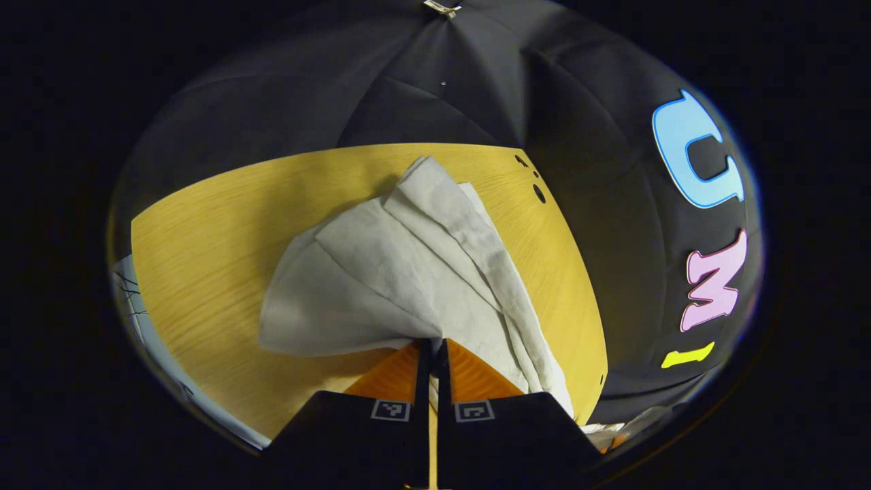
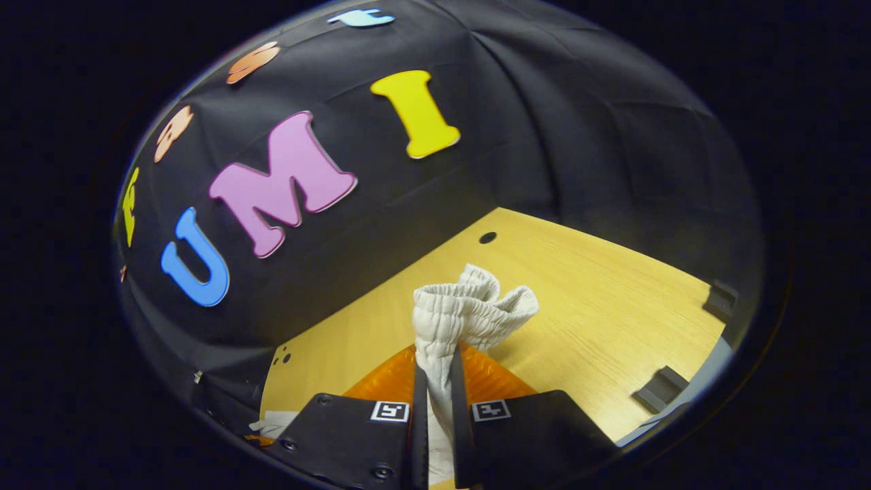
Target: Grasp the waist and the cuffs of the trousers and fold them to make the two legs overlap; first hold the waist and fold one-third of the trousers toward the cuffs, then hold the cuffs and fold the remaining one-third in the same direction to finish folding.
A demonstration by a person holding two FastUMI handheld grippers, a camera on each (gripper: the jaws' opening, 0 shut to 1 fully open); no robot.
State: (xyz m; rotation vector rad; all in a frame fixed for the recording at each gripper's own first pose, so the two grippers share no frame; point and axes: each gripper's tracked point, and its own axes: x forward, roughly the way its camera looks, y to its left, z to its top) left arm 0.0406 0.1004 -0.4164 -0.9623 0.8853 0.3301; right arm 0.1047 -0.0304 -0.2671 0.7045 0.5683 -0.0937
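So both my fingers sets are clamped, left gripper [image 1: 433, 350] on trousers [image 1: 401, 272] fabric, right gripper [image 2: 435, 381] on the elastic waist [image 2: 469, 306], looks like the leg-overlap fold, next I'd lay it flat on the tabletop [image 1: 204, 238].

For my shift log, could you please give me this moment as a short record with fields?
garment: pale trousers, crumpled on the table
surface: wooden table
left gripper: shut on the trousers' fabric, which fans out ahead of it
right gripper: shut on the elastic waistband, bunched above its fingers
fold stage: cannot tell; the cloth is not yet flat
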